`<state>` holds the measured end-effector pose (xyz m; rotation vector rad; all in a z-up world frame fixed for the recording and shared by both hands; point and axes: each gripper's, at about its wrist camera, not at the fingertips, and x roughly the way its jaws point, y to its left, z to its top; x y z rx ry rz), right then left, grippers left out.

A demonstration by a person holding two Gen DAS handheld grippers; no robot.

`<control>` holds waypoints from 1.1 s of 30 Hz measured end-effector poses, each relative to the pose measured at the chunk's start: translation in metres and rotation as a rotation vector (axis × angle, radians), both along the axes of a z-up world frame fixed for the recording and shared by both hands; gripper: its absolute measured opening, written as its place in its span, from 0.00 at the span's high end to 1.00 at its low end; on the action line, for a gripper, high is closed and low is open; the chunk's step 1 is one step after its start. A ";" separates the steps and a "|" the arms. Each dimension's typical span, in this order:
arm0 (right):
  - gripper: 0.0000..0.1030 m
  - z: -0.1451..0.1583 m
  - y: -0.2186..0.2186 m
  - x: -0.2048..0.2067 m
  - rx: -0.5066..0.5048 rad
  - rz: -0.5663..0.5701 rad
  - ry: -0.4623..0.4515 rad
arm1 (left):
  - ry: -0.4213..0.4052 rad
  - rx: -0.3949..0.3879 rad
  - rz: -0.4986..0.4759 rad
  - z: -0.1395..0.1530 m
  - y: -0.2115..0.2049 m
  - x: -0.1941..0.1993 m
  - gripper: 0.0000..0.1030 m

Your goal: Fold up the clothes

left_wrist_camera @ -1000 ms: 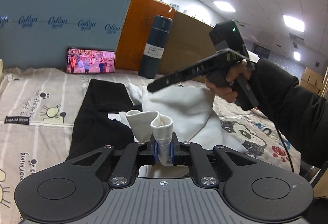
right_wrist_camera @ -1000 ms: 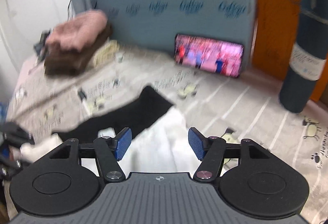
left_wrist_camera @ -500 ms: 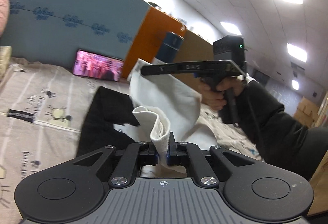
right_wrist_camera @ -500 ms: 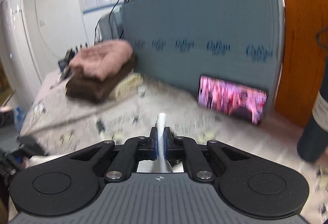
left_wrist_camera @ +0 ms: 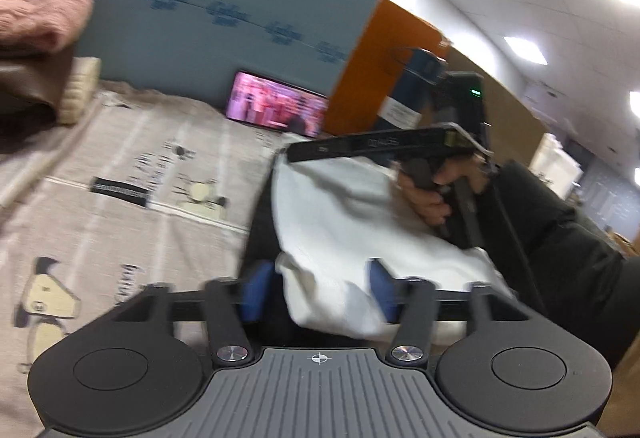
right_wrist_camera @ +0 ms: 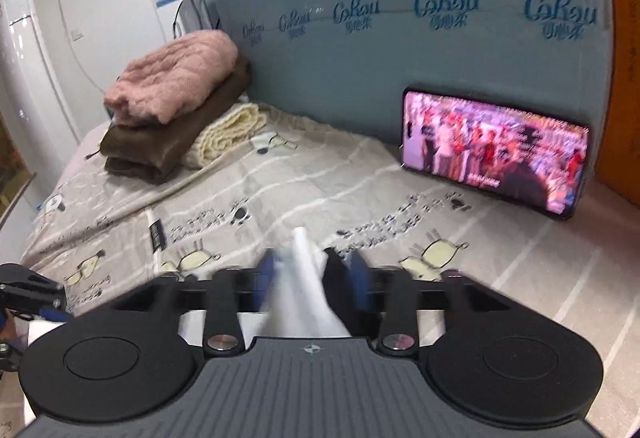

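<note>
A white garment (left_wrist_camera: 352, 222) lies folded over a black garment (left_wrist_camera: 260, 234) on the printed bedsheet. My left gripper (left_wrist_camera: 318, 288) is open, its blue pads apart with the white cloth loose between them. My right gripper (right_wrist_camera: 312, 276) is open too, pads apart, with a fold of the white garment (right_wrist_camera: 300, 290) standing between them. In the left wrist view the right gripper (left_wrist_camera: 304, 153) is over the white cloth's far edge, held by a hand in a black sleeve.
A stack of folded pink (right_wrist_camera: 172, 73), brown and cream clothes sits at the far left by the blue board (right_wrist_camera: 400, 49). A phone (right_wrist_camera: 492, 153) playing video leans on the board. A dark blue flask (left_wrist_camera: 408, 93) stands by an orange panel.
Both grippers were shut on the white garment half a second ago and have now opened. The cloth has dropped lower onto the black garment.
</note>
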<state>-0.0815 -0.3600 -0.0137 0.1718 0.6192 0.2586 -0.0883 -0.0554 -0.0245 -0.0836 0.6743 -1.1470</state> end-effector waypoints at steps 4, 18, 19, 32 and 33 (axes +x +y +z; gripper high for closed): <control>0.39 0.008 -0.001 -0.008 -0.045 -0.094 -0.044 | -0.028 0.077 0.029 -0.002 -0.007 0.000 0.19; 0.03 0.042 -0.023 -0.168 0.185 -0.631 -0.153 | 0.257 -0.153 0.116 0.011 0.035 0.019 0.10; 0.03 0.037 -0.024 -0.175 0.195 -0.649 -0.132 | 0.304 -0.152 0.124 0.011 0.039 0.021 0.10; 0.03 -0.011 -0.032 -0.198 0.388 -0.693 -0.009 | 0.443 -0.088 0.072 -0.010 0.003 0.001 0.06; 0.03 -0.014 -0.031 -0.196 0.398 -0.691 -0.006 | 0.429 -0.101 0.069 -0.012 -0.002 0.000 0.06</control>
